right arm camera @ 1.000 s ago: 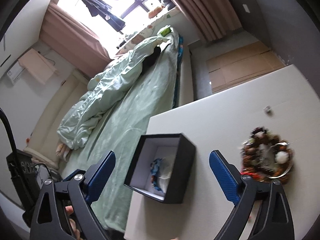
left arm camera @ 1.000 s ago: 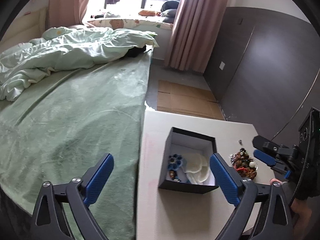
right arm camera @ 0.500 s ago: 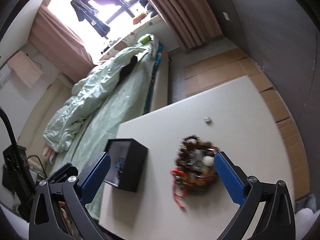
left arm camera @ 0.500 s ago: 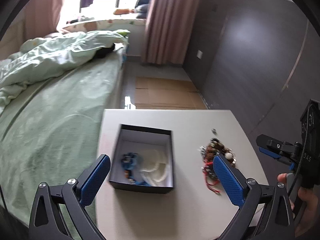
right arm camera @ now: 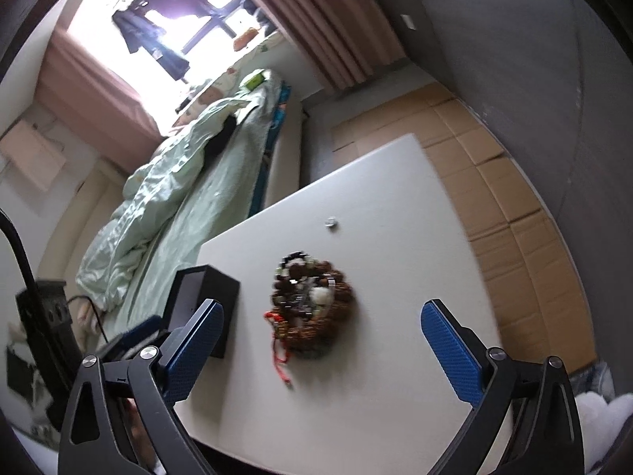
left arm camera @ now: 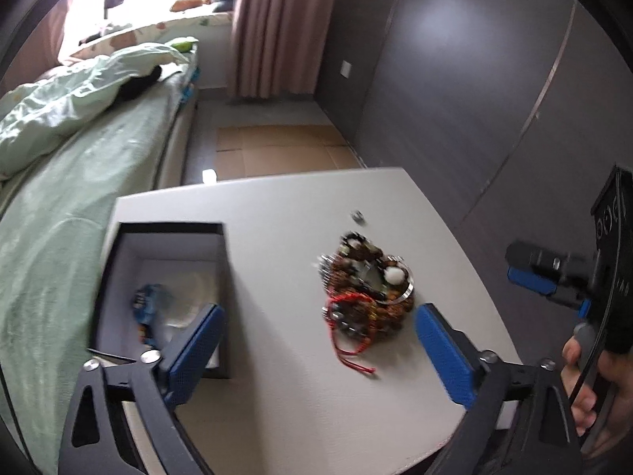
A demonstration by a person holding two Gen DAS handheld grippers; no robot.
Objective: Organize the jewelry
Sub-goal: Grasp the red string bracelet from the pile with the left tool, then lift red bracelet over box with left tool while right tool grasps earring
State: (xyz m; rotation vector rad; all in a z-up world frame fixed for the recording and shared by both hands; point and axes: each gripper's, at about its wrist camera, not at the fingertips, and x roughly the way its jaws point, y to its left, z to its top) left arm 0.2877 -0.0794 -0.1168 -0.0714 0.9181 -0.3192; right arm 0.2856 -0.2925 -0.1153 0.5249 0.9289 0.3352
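Observation:
A pile of beaded bracelets with a red cord point(left arm camera: 366, 291) lies on the white table point(left arm camera: 285, 396); it also shows in the right wrist view point(right arm camera: 310, 308). A black open box point(left arm camera: 166, 297) with a blue piece and white pads inside stands left of the pile; the right wrist view shows the box from outside point(right arm camera: 205, 297). A small silver piece point(left arm camera: 358, 215) lies beyond the pile, also in the right wrist view point(right arm camera: 330, 221). My left gripper point(left arm camera: 316, 352) is open and empty, near the pile. My right gripper point(right arm camera: 322, 348) is open and empty, over the pile; it shows at the table's right edge point(left arm camera: 530, 273).
A bed with a green cover point(left arm camera: 71, 182) runs along the table's left side. Flattened cardboard point(right arm camera: 494, 182) lies on the floor beyond the table. A dark wall point(left arm camera: 474, 79) stands to the right.
Both grippers have swung right. The bracelet pile has come between the fingers in both views, and the box has slid to the left. Both stay open.

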